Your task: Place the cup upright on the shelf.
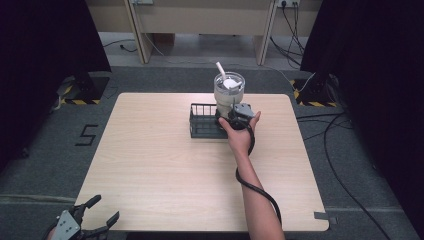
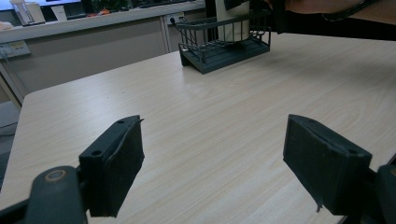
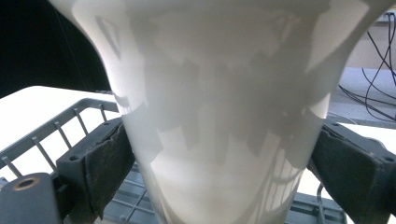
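Right gripper (image 1: 231, 120) clamped on white cup (image 1: 229, 92) at dark wire basket (image 1: 202, 121); left gripper (image 1: 95, 217) idle at near table corner.

High view: cup stands upright at the basket's right end, far centre of the wooden table (image 1: 150, 165); its bottom is hidden, so whether it rests on the basket floor or is lifted cannot be told. A white straw-like piece (image 1: 220, 68) leans out of the rim. Right gripper view: 2 black pads (image 3: 109, 163) press the cup (image 3: 224, 116) from both sides, touching its lower wall, basket rails (image 3: 60, 135) just behind. Left gripper view: left gripper (image 2: 212, 163) with jaws spread wide, nothing between them, bare table (image 2: 210, 107) under, well apart from basket (image 2: 224, 44).
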